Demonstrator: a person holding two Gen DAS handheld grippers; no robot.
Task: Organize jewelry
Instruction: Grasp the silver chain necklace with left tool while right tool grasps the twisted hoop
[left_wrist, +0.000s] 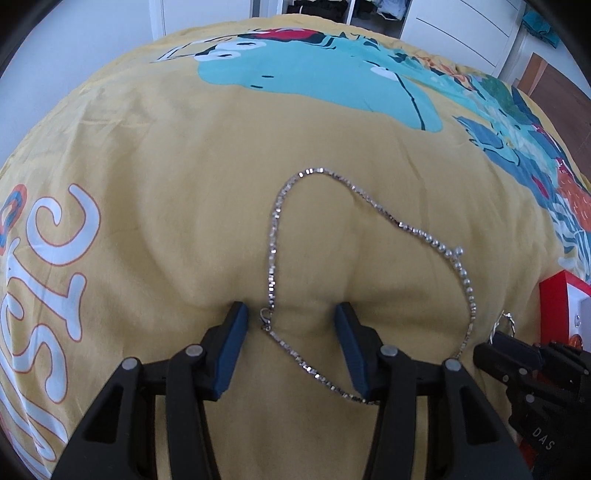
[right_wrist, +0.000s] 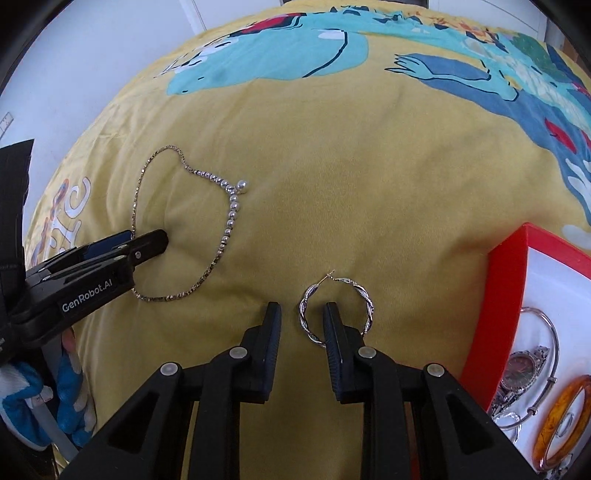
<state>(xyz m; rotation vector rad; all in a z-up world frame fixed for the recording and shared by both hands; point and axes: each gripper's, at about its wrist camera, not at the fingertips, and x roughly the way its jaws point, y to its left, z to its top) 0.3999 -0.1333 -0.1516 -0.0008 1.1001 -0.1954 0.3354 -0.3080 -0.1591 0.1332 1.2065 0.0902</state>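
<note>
Both grippers down on the bedspread, each straddling a piece

Roughly level with each other, two grippers press their tips into a yellow printed bedspread (left_wrist: 166, 192).

Left gripper (left_wrist: 291, 317): fingers spread wide, nothing clamped. Blue pads (left_wrist: 232, 350) face inward. Necklace (left_wrist: 275, 236), a silver chain lying in an open loop on the fabric, runs between the two fingers; its clasp sits just inside the left finger's tip. The chain's lower run passes under or against the right finger, contact hard to judge. A stretch of round beads with a small pearl drop lies on the loop's right side. From the right wrist view the same necklace (right_wrist: 232, 206) lies left of centre, with the left gripper (right_wrist: 147, 242) planted at its near-left edge.

Right gripper (right_wrist: 301, 310): fingers parted moderately, nothing held. Hoop earring (right_wrist: 369, 306), twisted silver, lies flat on the fabric. Its left arc sits in the gap between the fingertips; the right fingertip stands inside the ring, and the rest of the hoop lies beyond it to the right. Post points up and away.

Red tray (right_wrist: 506, 295) with white lining sits at the right edge, near the earring but apart. Inside: a wristwatch (right_wrist: 521, 369), a thin silver bangle (right_wrist: 550, 325), an amber bangle (right_wrist: 554, 421).
</note>
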